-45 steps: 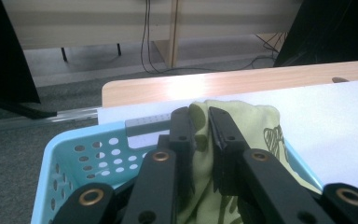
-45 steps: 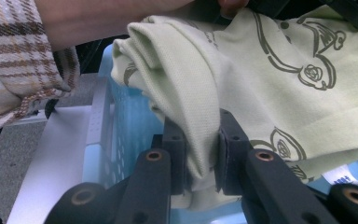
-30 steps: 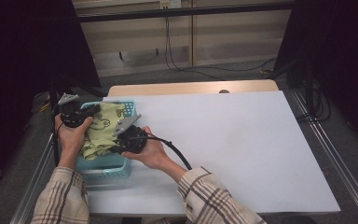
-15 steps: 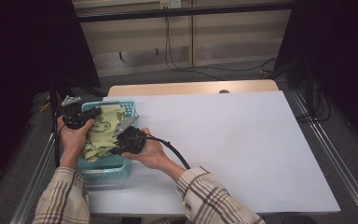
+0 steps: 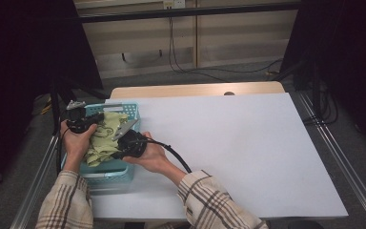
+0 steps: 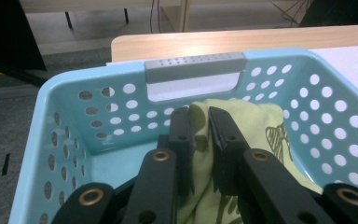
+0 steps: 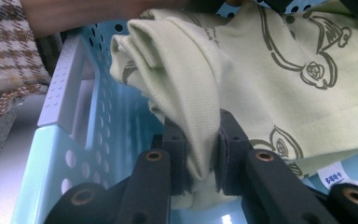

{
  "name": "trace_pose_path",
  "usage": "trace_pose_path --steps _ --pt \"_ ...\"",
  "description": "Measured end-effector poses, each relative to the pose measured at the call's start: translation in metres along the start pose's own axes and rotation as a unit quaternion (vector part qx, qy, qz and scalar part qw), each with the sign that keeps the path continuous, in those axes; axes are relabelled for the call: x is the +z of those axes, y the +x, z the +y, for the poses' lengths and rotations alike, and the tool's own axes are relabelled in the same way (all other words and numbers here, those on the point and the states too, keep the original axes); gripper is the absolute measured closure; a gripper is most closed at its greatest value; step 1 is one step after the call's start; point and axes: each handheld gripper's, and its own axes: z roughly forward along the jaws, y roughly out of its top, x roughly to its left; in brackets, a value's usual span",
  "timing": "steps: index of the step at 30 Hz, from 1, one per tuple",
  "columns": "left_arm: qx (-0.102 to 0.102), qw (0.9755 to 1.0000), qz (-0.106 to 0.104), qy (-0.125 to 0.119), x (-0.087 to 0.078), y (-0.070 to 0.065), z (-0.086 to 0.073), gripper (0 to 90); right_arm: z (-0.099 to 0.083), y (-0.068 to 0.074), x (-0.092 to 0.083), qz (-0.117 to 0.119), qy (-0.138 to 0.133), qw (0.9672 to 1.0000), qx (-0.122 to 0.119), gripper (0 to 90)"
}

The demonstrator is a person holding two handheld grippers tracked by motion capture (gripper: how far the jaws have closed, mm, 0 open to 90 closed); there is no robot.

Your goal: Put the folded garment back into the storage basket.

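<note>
Left gripper (image 6: 200,123) and right gripper (image 7: 198,140): I see both clamped on the green cloth (image 5: 106,136), inside the blue basket (image 5: 124,169) at the table's 9 o'clock edge.

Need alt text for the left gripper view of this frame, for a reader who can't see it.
The left gripper has its two black jaws shut on a fold of pale green printed cloth, held inside a light blue perforated basket. The basket's far wall has a grey handle; beyond it lie a wooden table edge and the floor.
</note>
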Motion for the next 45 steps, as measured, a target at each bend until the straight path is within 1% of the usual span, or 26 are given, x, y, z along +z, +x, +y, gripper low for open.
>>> trace_pose_path --steps 3,4,5,11,13,14,17,19,20,21,23,24,28,29,30,31,33,34,35,36,37,38,41,42,43,45 --pt "-0.004 1.0 0.005 0.005 0.002 0.001 -0.001 80.7 0.0 -0.001 0.001 0.0 -0.001 1.0 -0.001 77.5" --pt "-0.009 0.9999 0.006 0.006 0.004 0.002 -0.003 80.7 -0.001 -0.002 0.003 -0.001 0.002 1.0 0.001 77.5" --pt "-0.004 0.9999 0.006 0.008 0.004 0.002 -0.003 80.7 -0.001 -0.002 0.004 0.0 0.004 1.0 0.003 77.5" --pt "-0.004 0.9999 0.006 0.015 0.007 0.003 -0.004 80.5 -0.004 -0.006 0.007 0.001 0.011 0.9999 0.004 77.4" --pt "-0.005 0.9998 0.011 0.018 0.008 0.002 -0.004 80.4 -0.005 -0.006 0.009 0.0 0.015 0.9999 0.006 77.3" --pt "-0.001 0.9996 0.011 0.026 0.01 0.002 -0.005 80.3 -0.005 -0.007 0.01 0.002 0.017 0.9999 0.003 77.3" --pt "0.005 0.9995 0.011 0.029 0.013 0.001 -0.007 80.2 -0.005 -0.007 0.011 0.003 0.02 0.9998 0.005 77.3" --pt "0.005 0.9995 0.014 0.029 0.015 0.001 -0.007 80.2 -0.004 -0.006 0.01 0.002 0.031 0.9995 0.011 77.1" --pt "0.005 0.9993 0.012 0.035 0.016 0.001 -0.007 80.1 -0.004 -0.007 0.011 0.003 0.029 0.9995 0.011 77.0" --pt "0.005 0.9992 0.016 0.036 0.017 0.001 -0.008 80.0 -0.004 -0.007 0.01 0.003 0.036 0.9993 0.01 76.9" --pt "0.0 0.9992 0.015 0.038 0.018 0.001 -0.008 79.8 -0.004 -0.007 0.011 0.003 0.036 0.9993 0.009 76.8" --pt "0.003 0.999 0.014 0.042 0.02 0.001 -0.009 79.6 -0.003 -0.006 0.011 0.006 0.042 0.9989 0.017 76.2" --pt "0.009 0.9986 0.018 0.048 0.021 -0.001 -0.01 79.1 -0.002 -0.006 0.012 0.006 0.047 0.9989 0.008 75.4" --pt "0.013 0.9986 0.012 0.049 0.022 -0.004 -0.009 79.0 -0.001 -0.005 0.012 0.005 0.049 0.9987 0.009 74.1" --pt "0.013 0.9986 0.012 0.049 0.022 -0.004 -0.009 78.8 -0.001 -0.005 0.012 0.005 0.049 0.9987 0.009 74.1" --pt "0.018 0.9987 0.017 0.046 0.022 -0.004 -0.009 77.2 -0.001 -0.004 0.011 0.004 0.058 0.9983 0.008 72.1" --pt "0.017 0.9986 0.015 0.048 0.022 -0.004 -0.009 75.4 -0.001 -0.004 0.011 0.005 0.058 0.9983 0.006 71.1" --pt "0.017 0.9978 0.025 0.06 0.023 -0.003 -0.01 72.8 -0.001 -0.002 0.011 0.008 0.055 0.9984 0.003 68.5" --pt "0.025 0.9968 0.034 0.068 0.023 -0.003 -0.01 69.2 -0.001 -0.002 0.011 0.007 0.059 0.9982 -0.002 67.9" --pt "0.025 0.997 0.037 0.064 0.023 -0.003 -0.011 66.6 0.0 0.0 0.011 0.005 0.06 0.9982 0.003 65.5" --pt "0.023 0.997 0.043 0.06 0.023 -0.002 -0.01 64.5 0.0 0.0 0.011 0.004 0.061 0.9981 -0.002 63.3" --pt "0.02 0.9973 0.035 0.061 0.022 -0.002 -0.01 62.9 0.0 0.0 0.011 0.002 0.06 0.9982 -0.003 59.9" --pt "0.025 0.9971 0.039 0.061 0.021 -0.004 -0.01 59.3 0.0 0.0 0.011 0.003 0.055 0.9985 -0.005 52.5" --pt "0.031 0.9973 0.041 0.053 0.02 -0.004 -0.009 56.4 0.0 0.0 0.01 0.001 0.056 0.9984 -0.006 49.8" --pt "0.04 0.9974 0.041 0.045 0.019 -0.005 -0.008 53.5 0.0 0.001 0.01 0.001 0.057 0.9984 0.0 47.4" --pt "0.026 0.9983 0.039 0.035 0.018 -0.008 -0.007 45.1 0.001 0.001 0.009 -0.006 0.057 0.9984 -0.001 42.4"
